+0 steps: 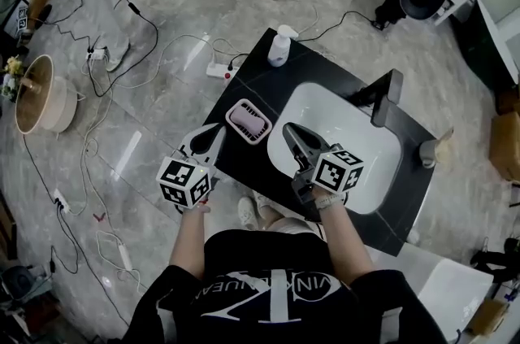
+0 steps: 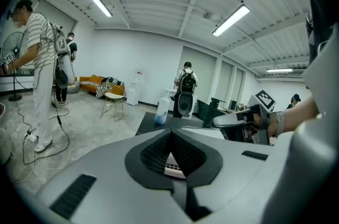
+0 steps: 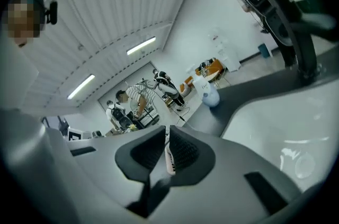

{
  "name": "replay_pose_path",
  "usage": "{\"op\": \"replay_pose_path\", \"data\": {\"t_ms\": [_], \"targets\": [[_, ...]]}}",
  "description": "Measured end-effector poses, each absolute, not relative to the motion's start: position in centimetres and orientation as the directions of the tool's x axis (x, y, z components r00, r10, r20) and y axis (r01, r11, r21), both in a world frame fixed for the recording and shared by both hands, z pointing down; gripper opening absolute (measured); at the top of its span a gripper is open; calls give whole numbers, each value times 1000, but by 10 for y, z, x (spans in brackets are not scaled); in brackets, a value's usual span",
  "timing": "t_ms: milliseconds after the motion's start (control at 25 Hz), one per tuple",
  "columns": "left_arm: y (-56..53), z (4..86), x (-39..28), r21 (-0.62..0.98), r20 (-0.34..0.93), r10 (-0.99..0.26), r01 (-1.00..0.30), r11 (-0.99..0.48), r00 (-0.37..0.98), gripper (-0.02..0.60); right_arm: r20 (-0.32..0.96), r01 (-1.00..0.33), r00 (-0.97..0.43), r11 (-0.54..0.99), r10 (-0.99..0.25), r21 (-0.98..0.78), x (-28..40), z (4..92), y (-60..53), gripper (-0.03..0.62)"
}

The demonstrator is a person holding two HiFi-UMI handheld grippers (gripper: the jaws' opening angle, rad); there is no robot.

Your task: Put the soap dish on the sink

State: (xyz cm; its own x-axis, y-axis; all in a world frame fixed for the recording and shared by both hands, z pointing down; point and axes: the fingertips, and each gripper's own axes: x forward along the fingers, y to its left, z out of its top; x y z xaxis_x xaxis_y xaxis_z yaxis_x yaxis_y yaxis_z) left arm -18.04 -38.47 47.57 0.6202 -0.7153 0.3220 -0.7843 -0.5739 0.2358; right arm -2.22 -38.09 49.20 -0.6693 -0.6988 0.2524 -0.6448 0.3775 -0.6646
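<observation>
We find the soap dish (image 1: 248, 121) on the tabletop (image 1: 262, 71), centre frame, between the left claw (image 1: 217, 133) and right claw (image 1: 289, 129), both closed, empty.

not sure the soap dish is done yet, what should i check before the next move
1. Soap dish flat on the counter, beside the basin: ok.
2. Left gripper shut, with nothing between its jaws: ok.
3. Right gripper shut, empty and apart from the dish: ok.
4. Pump bottle and faucet stand well away from the dish: ok.
5. Soap inside the dish: cannot tell.
</observation>
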Motion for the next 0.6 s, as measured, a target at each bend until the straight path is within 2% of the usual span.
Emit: {"op": "replay_pose_path", "data": {"t_ms": [320, 600], "targets": [[-389, 430, -211, 102, 201, -827, -851, -516, 525, 14, 226, -757, -630, 523, -743, -392, -9, 450, -387, 40], [-392, 401, -235, 82, 139, -865, -876, -475, 482, 14, 208, -784, -615, 559, -761, -271, -13, 425, -389, 38]]}}
